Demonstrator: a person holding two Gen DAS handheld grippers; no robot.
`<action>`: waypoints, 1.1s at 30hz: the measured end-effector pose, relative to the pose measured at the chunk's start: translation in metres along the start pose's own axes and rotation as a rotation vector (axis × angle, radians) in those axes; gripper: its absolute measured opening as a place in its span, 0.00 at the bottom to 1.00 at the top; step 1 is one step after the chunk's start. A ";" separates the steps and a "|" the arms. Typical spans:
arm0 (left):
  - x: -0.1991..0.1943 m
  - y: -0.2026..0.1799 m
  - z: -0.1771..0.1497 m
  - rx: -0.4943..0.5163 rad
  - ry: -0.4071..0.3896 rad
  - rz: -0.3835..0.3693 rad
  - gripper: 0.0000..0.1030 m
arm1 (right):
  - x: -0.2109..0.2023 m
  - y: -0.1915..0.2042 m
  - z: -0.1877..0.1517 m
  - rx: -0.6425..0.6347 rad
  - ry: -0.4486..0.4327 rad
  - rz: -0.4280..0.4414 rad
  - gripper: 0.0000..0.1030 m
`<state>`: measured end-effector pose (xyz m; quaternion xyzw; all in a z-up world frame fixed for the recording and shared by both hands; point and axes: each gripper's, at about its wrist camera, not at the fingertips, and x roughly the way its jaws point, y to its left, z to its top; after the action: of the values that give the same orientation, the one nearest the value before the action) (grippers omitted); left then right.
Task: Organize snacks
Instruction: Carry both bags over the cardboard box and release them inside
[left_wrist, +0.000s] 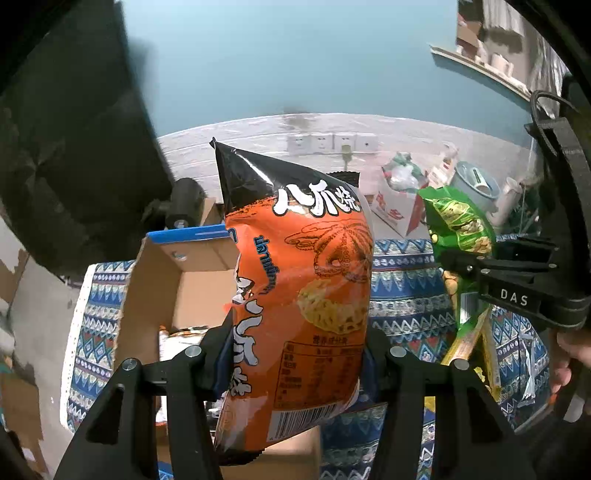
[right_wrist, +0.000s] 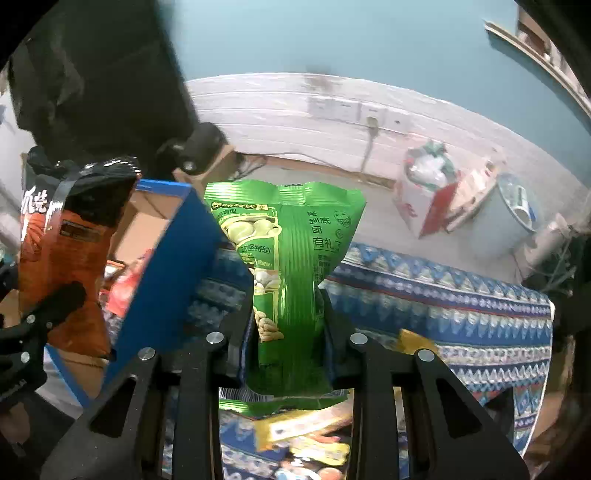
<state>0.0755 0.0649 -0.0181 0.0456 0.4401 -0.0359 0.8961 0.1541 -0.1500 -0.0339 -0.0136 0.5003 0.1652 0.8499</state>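
Fingers of the left gripper (left_wrist: 295, 354) are pinching the orange snack bag (left_wrist: 299, 295) across its lower half, the pads (left_wrist: 223, 365) pressing into either side so the puffed pack is standing up and out ahead of them, its black top leaning away. Just beyond and to the left of those fingers, the cardboard box (left_wrist: 192, 280) is sitting with its flaps open, some packets already lying inside it. Over on the other side, the right gripper (right_wrist: 286, 332) is squeezing the green snack bag (right_wrist: 286, 258) narrowly at its waist, jaws drawn nearly together, the pack fanning wide above the pinch. Below and behind these fingers, more loose packets (right_wrist: 306, 432) are lying on the patterned cloth (right_wrist: 443, 306), while the blue-sided box wall is rising close to their left. Judging from this, both bags are being carried toward the box. Doing it well means keeping each squeeze steady, since air-filled packs can slip or pop; the orange bag should probably be lowered first, clearing the near flap, and the green one kept from colliding with the blue wall while the hands are crowding the same opening.
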 end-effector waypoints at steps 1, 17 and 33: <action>-0.002 0.006 0.000 -0.007 -0.003 0.002 0.54 | 0.001 0.006 0.003 -0.008 -0.001 0.005 0.27; 0.018 0.112 -0.031 -0.171 0.067 0.085 0.54 | 0.018 0.097 0.034 -0.099 0.011 0.080 0.27; 0.043 0.142 -0.050 -0.232 0.203 0.102 0.67 | 0.042 0.148 0.039 -0.147 0.056 0.151 0.27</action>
<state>0.0768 0.2104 -0.0753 -0.0323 0.5265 0.0654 0.8470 0.1627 0.0087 -0.0293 -0.0430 0.5097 0.2645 0.8176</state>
